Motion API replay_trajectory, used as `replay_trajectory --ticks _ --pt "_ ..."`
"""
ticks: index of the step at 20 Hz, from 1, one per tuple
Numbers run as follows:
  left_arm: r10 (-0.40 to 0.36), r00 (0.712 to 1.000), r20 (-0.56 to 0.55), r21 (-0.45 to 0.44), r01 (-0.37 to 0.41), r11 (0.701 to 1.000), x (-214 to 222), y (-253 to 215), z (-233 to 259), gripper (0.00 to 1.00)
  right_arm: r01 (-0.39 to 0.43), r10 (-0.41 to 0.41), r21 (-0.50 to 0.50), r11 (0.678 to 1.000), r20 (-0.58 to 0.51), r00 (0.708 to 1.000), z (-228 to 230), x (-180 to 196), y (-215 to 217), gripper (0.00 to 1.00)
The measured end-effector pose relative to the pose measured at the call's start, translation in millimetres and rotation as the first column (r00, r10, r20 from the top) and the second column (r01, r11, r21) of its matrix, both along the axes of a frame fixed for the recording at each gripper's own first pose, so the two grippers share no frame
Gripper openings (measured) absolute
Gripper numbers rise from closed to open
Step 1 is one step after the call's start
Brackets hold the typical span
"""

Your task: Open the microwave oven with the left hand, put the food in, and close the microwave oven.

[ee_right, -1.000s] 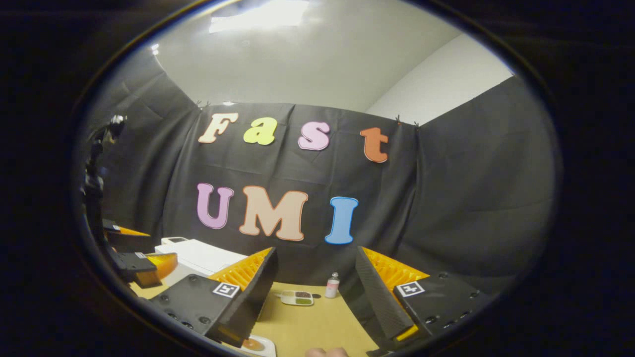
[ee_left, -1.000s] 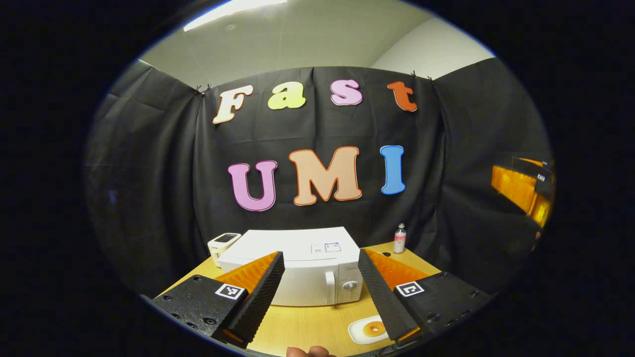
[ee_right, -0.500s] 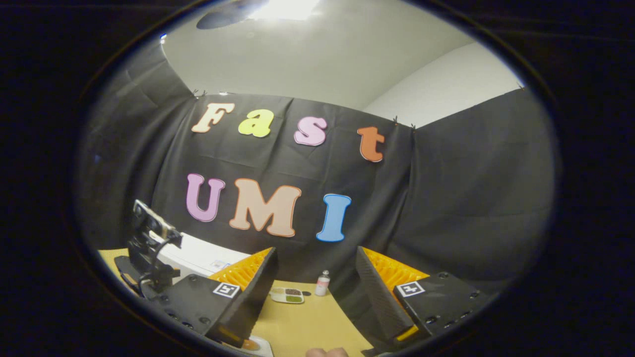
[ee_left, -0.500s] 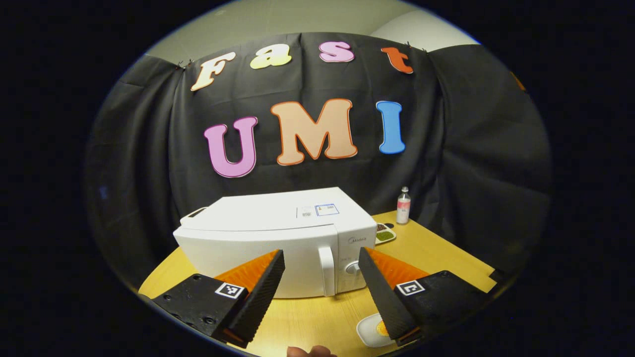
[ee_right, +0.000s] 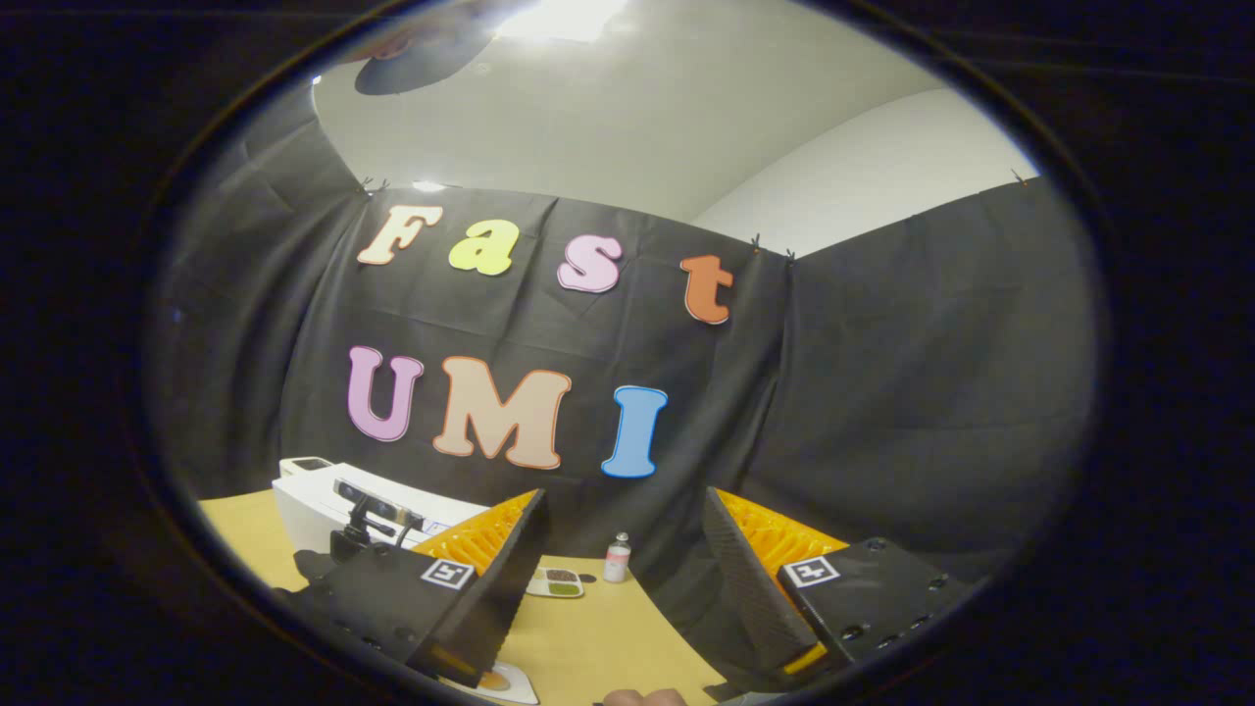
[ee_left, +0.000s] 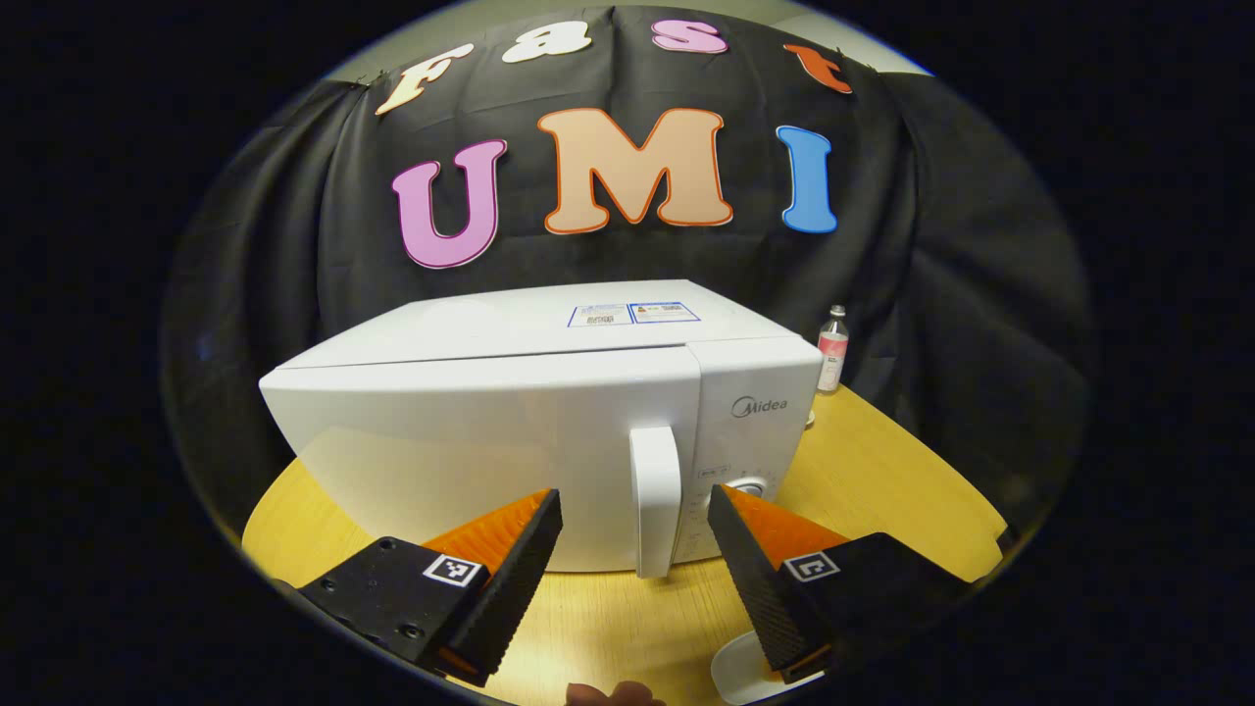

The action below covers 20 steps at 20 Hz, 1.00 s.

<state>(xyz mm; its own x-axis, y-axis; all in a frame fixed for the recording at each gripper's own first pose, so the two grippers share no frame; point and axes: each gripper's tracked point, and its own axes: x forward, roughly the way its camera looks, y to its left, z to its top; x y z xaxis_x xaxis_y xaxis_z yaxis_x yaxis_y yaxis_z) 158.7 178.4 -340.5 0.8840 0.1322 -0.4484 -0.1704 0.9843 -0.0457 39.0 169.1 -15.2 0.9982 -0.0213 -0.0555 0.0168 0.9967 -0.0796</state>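
The white microwave (ee_left: 490, 441) stands on the wooden table with its door closed. Its upright handle (ee_left: 655, 500) lies just ahead of my left gripper (ee_left: 635, 500), which is open, the handle lined up between the fingers and apart from them. A white plate of food (ee_left: 733, 675) peeks out under the right-hand finger. My right gripper (ee_right: 626, 502) hovers open and holds nothing, pointing at the back wall. In the right gripper view the microwave (ee_right: 309, 502) is at the far left, the left gripper (ee_right: 371, 510) is in front of it, and the plate (ee_right: 498, 683) is at the bottom edge.
A small bottle with a pink label (ee_left: 831, 350) stands at the back right of the table (ee_left: 882, 471). A little dish with two dips (ee_right: 554, 582) lies near the bottle (ee_right: 617, 559). Black cloth walls close off the back and sides.
My left gripper has moved down and in toward the microwave, which now looms large with its handle between the fingers. The right gripper has drifted only slightly. Both stay open.
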Motion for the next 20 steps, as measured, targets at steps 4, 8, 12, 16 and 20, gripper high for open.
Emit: replay_trajectory --ticks 4,8,12,16,20 --pt "0.003 1.000 -0.020 0.001 -0.003 1.000 8 0 -10 0.95 0.009 -0.010 -0.013 1.000 -0.014 1.000 -6 -2 -4 0.98" --pt "-0.003 1.000 -0.017 0.000 0.003 1.000 12 -3 -11 0.88 0.007 -0.007 -0.015 1.000 -0.008 1.000 -5 2 -6 0.98" --pt "-0.054 0.998 -0.023 0.014 0.054 0.998 12 -15 -12 0.26 0.006 -0.006 -0.004 1.000 -0.017 1.000 -10 5 -9 0.96" --pt "-0.049 0.999 -0.002 -0.009 0.049 0.999 13 -16 -13 0.13 0.007 -0.007 -0.006 1.000 -0.009 1.000 -7 5 -13 0.96" --pt "-0.046 0.999 -0.004 -0.005 0.046 0.999 13 -16 -13 0.05 0.004 -0.004 0.014 1.000 -0.024 1.000 -13 7 -13 0.98"
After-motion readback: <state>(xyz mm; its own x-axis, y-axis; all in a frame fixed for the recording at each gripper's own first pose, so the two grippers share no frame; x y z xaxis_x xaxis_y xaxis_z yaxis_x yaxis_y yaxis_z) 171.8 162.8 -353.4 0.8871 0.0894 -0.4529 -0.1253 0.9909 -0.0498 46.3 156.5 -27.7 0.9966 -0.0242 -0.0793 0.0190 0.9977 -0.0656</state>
